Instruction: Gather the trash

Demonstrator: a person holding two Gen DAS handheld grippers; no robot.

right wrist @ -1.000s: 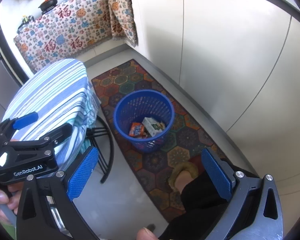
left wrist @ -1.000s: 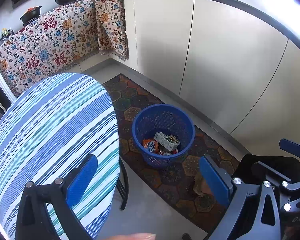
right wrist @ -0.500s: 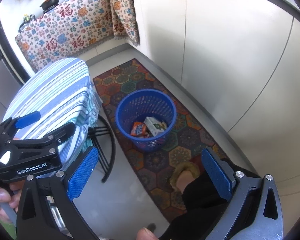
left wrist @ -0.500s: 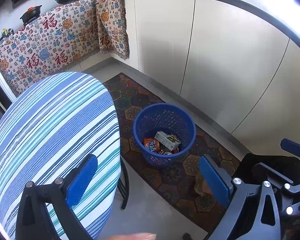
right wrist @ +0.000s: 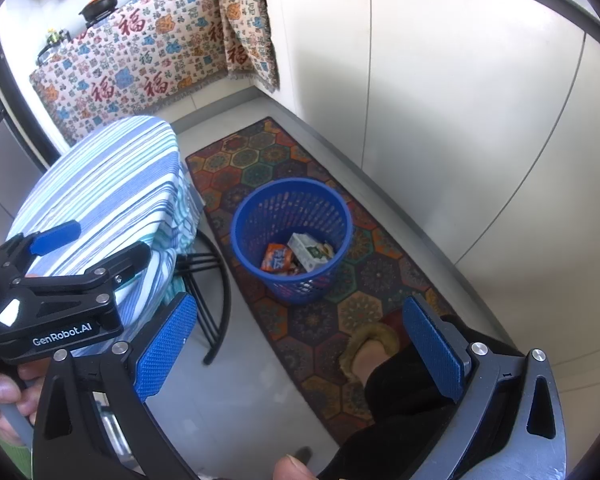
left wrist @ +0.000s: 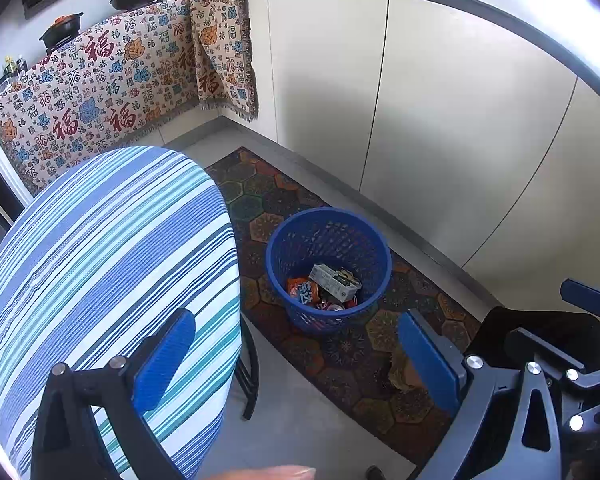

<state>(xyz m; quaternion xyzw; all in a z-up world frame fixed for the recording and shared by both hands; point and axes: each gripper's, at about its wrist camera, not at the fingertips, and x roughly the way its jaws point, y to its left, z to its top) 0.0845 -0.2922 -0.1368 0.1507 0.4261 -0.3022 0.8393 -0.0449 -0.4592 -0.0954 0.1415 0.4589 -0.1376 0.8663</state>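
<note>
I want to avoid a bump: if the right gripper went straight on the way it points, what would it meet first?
Probably the patterned rug just in front of the blue basket. Nothing stands between the open right gripper and the floor there, though fisheye depth is uncertain; the basket's near wall is close to that line.

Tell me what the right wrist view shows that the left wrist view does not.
Only the right wrist view shows the person's foot in a slipper on the rug and a hand holding the left tongs over the striped table.

Only the left wrist view shows the right tongs' side at its right edge.

Both show the blue bin on the rug, with a white carton and an orange packet inside, the striped table, and open, empty tongs.
</note>
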